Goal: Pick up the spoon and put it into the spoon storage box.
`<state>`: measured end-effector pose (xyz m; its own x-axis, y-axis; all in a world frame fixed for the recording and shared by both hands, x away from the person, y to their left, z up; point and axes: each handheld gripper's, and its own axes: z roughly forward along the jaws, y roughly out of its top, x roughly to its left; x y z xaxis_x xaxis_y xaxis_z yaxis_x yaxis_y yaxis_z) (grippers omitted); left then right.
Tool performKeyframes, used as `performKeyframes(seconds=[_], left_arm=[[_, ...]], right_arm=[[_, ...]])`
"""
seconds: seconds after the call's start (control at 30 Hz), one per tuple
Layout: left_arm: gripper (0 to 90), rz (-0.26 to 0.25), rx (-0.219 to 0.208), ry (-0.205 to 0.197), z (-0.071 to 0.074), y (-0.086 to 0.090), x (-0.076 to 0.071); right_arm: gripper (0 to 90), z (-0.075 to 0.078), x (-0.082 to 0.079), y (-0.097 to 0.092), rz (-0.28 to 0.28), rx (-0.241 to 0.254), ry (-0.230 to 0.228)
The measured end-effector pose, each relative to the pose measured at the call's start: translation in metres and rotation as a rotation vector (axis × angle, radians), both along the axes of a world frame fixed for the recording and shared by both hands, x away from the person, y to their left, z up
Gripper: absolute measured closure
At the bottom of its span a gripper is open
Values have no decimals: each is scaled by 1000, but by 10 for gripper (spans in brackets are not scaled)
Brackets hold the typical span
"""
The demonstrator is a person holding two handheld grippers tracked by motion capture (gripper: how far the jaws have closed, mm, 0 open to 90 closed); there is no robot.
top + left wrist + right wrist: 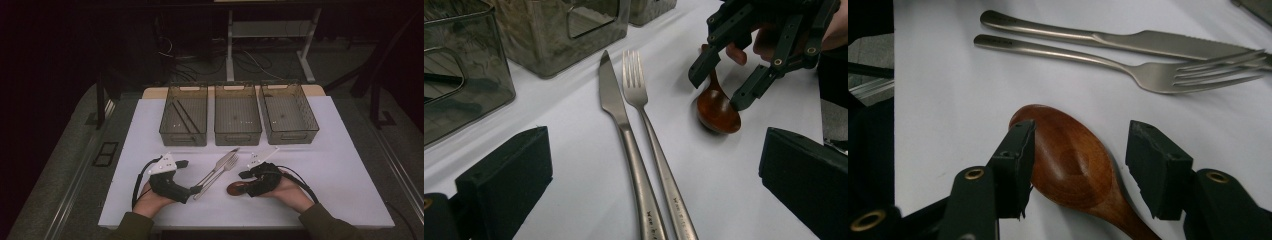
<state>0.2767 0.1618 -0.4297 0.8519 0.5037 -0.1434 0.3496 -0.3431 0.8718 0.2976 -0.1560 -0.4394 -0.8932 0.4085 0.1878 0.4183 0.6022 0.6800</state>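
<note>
A steel knife [218,167] and a steel fork [223,170] lie side by side on the white table top [340,165], tips toward the bins. My left gripper [190,179] stands open by their handle ends; in the left gripper view the open left gripper [654,150] has both handles between its jaws, untouched. A brown wooden spoon [235,189] lies to the right of them. My right gripper [245,184] is open and low over it. In the right gripper view the right gripper [1085,150] straddles the spoon [1068,165] bowl, its left jaw close against it.
Three grey see-through bins stand in a row at the back: left bin [183,136] with a thin dark stick inside, middle bin [238,136] and right bin [292,135]. The table's front edge is just below the person's hands.
</note>
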Motion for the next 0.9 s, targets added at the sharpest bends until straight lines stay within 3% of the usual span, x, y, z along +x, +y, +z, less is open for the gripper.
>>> performKeyframes(seconds=[0.33, 0.53, 0.9], left_arm=[[0, 2, -2, 3, 0, 0, 0], [0, 1, -1, 1, 0, 0, 0], [0, -1, 2, -1, 0, 0, 0]], right_arm=[[437, -5, -2, 3, 12, -42, -3], [457, -6, -3, 2, 71, -76, -53], [538, -3, -9, 2, 115, -97, -65]])
